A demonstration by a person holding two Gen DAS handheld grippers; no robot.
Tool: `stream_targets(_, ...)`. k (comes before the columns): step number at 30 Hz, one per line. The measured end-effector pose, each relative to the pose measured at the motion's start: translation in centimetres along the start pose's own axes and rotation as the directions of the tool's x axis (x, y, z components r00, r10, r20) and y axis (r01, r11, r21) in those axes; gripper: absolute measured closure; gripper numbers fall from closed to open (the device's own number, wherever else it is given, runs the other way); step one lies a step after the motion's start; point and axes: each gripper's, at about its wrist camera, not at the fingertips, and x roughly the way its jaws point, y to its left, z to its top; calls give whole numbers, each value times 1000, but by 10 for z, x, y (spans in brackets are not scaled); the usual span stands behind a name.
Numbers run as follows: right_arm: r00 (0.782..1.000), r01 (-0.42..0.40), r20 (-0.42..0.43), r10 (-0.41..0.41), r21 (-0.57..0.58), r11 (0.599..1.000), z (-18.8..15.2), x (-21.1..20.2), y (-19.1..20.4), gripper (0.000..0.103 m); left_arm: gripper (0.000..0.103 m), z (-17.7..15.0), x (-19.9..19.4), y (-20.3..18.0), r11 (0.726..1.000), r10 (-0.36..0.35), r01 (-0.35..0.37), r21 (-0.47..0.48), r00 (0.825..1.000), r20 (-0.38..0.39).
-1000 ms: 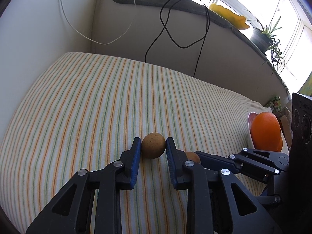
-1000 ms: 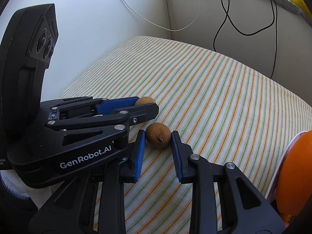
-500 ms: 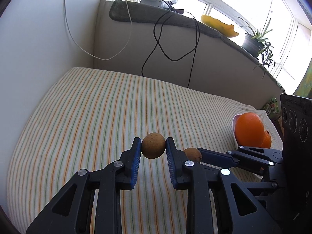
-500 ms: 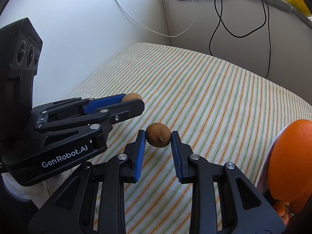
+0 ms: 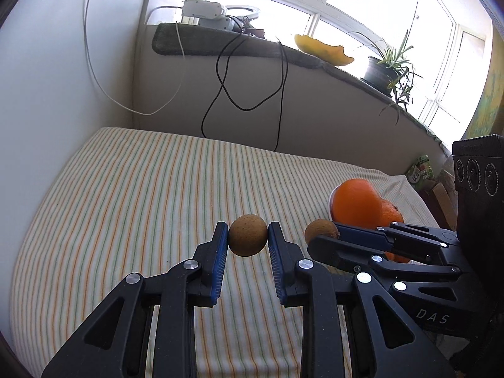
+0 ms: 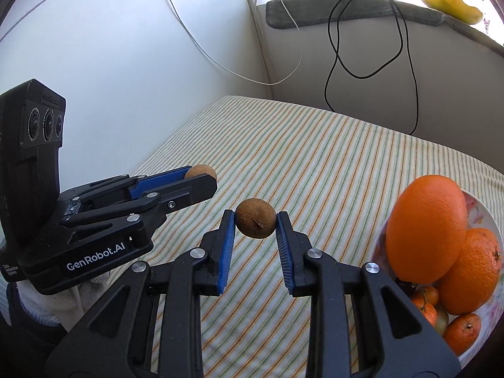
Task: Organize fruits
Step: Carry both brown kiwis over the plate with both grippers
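My left gripper [image 5: 247,236] is shut on a small brown round fruit [image 5: 247,234] and holds it above the striped cloth [image 5: 141,195]. My right gripper [image 6: 255,223] is shut on a second brown fruit [image 6: 255,222], also in the air. Each gripper shows in the other's view: the right gripper [image 5: 327,231] with its fruit [image 5: 319,228], the left gripper [image 6: 201,176] with its fruit [image 6: 200,170]. A white flowered plate [image 6: 482,217] at the right holds a large orange [image 6: 425,226], a smaller orange [image 6: 469,261] and several tangerines [image 6: 463,327].
White walls [image 5: 47,94] close the left and back. A sill [image 5: 252,47] above carries a power strip [image 5: 204,9], hanging cables [image 5: 280,78], a yellow dish [image 5: 324,52] and a potted plant [image 5: 387,66]. A green packet [image 5: 419,170] lies beyond the cloth's right edge.
Both grippers have lifted their brown fruits off the striped cloth and risen. The plate of oranges has come further into both views.
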Motion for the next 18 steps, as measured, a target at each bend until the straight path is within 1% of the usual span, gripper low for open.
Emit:
stream_targets(6,999,13,45,-14,16,1000,-4,-33,-17,75,79,-1,1,-23,999,-46,46,21,999,3)
stream_targets(13,995,52,88,-56,46,998,-5,-62,-46,75,79,-3,8,-49,994,-97,97,43,995,-8)
stream_targets(18,990,89,102,-97,79,993,-9,-79,-73,75,79,-8,14,-69,989,-133,134,59,991,-22)
